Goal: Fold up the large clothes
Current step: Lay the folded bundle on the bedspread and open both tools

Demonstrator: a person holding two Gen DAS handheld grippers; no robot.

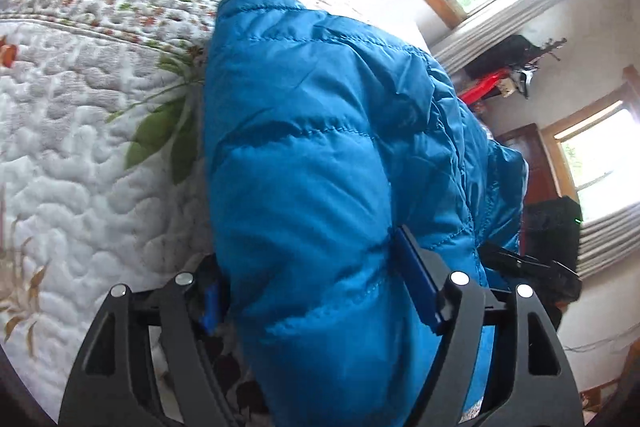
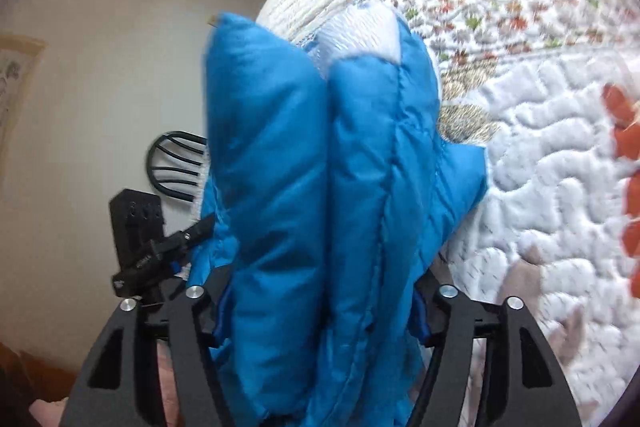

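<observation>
Clamping puffy folds of the blue jacket (image 1: 320, 155) above the bed (image 1: 80, 155), left gripper (image 1: 316, 291) and right gripper (image 2: 320, 311) hold light, soft, slippery fabric, best pinched along seams.

I found nothing I could read in either view. The blue quilted jacket (image 1: 320, 167) showed only stitching, with no logo or tag facing the cameras. The bedspread (image 1: 80, 147) carried flower and leaf patterns but no lettering. In the right wrist view, a black device (image 2: 138, 227) off to the left had some pale marks on its lower part, too small and blurred for me to make out. A framed picture (image 2: 16, 83) on the wall there was washed out, and I could not tell whether it bore any words.
</observation>
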